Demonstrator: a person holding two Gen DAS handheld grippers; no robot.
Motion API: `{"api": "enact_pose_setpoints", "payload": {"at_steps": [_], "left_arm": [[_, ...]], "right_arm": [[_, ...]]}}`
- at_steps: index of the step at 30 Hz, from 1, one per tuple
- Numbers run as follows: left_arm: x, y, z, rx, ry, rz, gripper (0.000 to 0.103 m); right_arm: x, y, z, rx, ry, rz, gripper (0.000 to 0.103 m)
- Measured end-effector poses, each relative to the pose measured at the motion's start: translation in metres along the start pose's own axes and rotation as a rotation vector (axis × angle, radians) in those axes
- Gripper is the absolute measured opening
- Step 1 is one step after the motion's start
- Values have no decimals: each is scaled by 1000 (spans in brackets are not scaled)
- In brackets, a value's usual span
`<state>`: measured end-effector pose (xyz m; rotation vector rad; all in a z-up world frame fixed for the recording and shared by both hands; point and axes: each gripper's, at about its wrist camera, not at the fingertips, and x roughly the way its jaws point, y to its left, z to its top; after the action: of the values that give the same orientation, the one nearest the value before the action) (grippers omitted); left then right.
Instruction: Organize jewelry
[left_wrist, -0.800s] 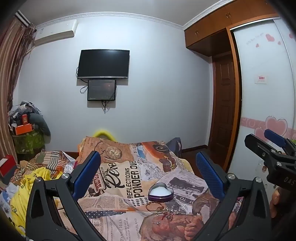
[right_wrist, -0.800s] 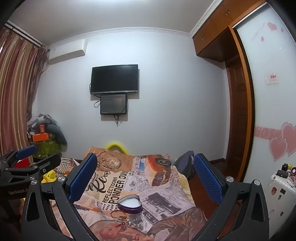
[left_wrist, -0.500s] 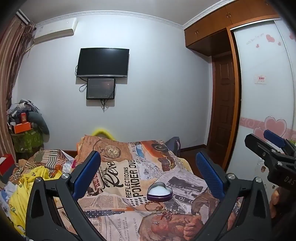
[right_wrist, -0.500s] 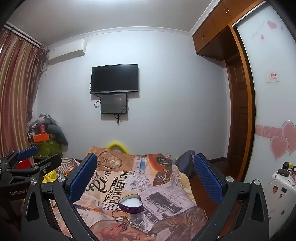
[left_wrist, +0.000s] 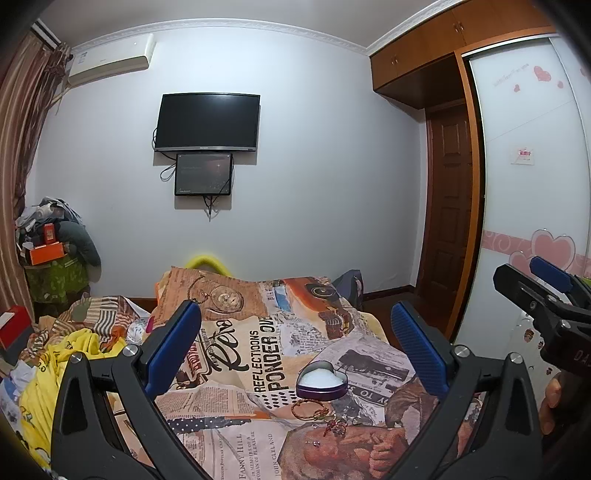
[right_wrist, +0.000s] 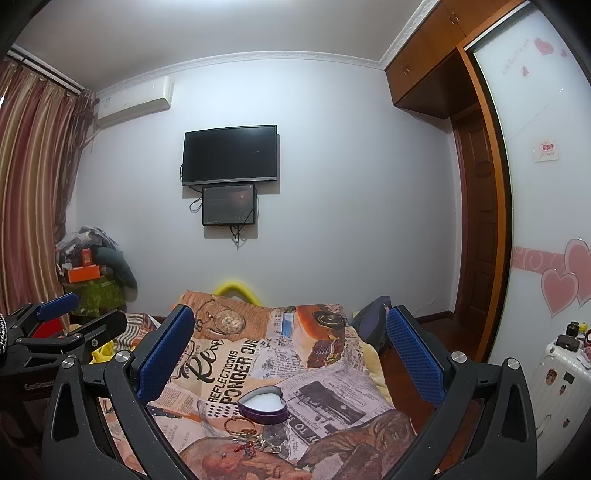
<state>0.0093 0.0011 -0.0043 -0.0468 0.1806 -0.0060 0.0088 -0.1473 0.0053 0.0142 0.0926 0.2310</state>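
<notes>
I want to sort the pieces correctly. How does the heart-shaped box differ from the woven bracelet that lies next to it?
The heart-shaped box is a purple tin with solid walls and a white inside; the woven bracelet is a thin open ring of reddish-brown cord. The box stands up from the blanket, while the bracelet lies flat. The box is clearly the bigger of the two and lies farther from the cameras. Both rest on the blanket, untouched, and neither gripper holds them.

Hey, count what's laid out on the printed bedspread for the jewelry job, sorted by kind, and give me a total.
Purple heart-shaped tin box with white lining, open: 1
Braided brown-and-gold bracelet: 1
Tangle of small red-and-metal pieces, too small to separate: 1
Tiny stud-like piece lying apart: 1
Total: 4
</notes>
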Motion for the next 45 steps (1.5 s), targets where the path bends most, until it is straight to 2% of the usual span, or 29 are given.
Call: {"api": "enact_pose_setpoints", "payload": {"at_steps": [45], "left_arm": [[1,-2,-2,3,3,0,103]], "right_arm": [[4,-2,-4,9,16,4,103]]}}
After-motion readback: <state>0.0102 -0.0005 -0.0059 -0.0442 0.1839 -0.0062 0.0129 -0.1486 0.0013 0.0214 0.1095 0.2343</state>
